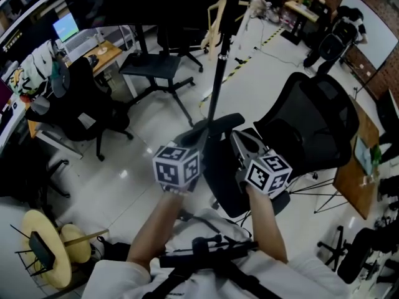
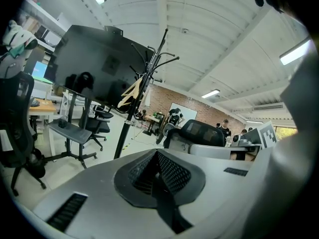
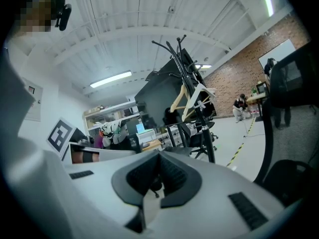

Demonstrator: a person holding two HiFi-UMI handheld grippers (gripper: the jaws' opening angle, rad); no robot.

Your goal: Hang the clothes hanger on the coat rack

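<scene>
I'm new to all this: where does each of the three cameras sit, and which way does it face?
Left gripper view: rides the left gripper, looks along its shut jaws at the coat rack; the other gripper's marker cube shows right.
Right gripper view: rides the right gripper, looks along its shut jaws at the same rack.
Head view: on the person's head, steeply down on both forearms, both grippers, an office chair.
Shared: both gripper views show the rack's wooden hangers.
</scene>
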